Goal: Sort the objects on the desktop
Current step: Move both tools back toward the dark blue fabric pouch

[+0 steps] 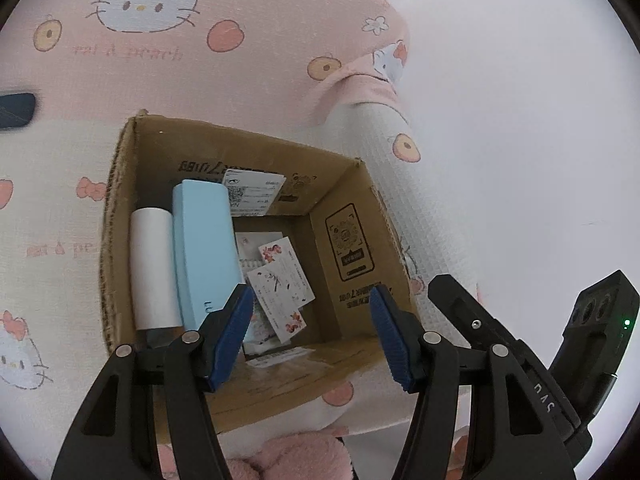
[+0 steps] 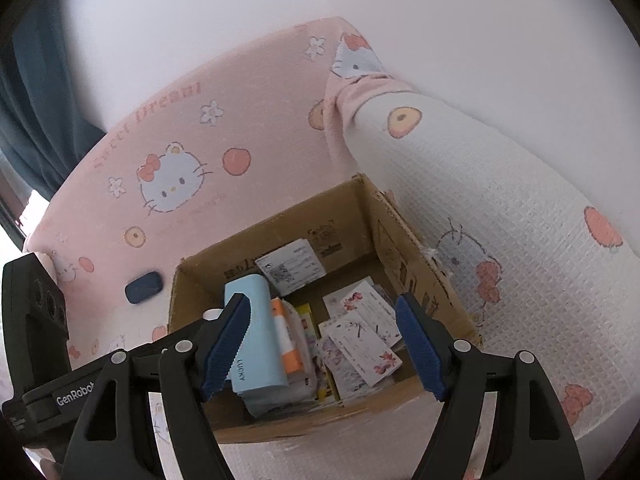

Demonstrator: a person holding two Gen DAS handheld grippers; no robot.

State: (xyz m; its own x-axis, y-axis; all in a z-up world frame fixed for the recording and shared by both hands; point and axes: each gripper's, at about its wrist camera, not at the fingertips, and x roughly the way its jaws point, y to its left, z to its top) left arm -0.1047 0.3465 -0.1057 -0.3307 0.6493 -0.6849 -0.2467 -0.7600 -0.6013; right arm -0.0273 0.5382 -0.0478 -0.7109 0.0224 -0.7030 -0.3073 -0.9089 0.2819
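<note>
L wrist — box [image 1: 352,240] below tongs [image 1: 312,328].

left claw [image 1: 312,312]: jaws wide apart, empty, angled downward | right claw [image 2: 324,332]: jaws wide apart, empty, angled downward

Both tongs: black plastic arms w/ triangular cutouts, silver rivets at pivots, ribbed blue pads on the tips. Left tongs [image 1: 312,320]; right tongs [image 2: 324,344]. Black camera block beside each, green LED on one, white "GenRobot" lettering on the other. Fluffy pink sleeve [image 1: 296,460] near edge.
</note>
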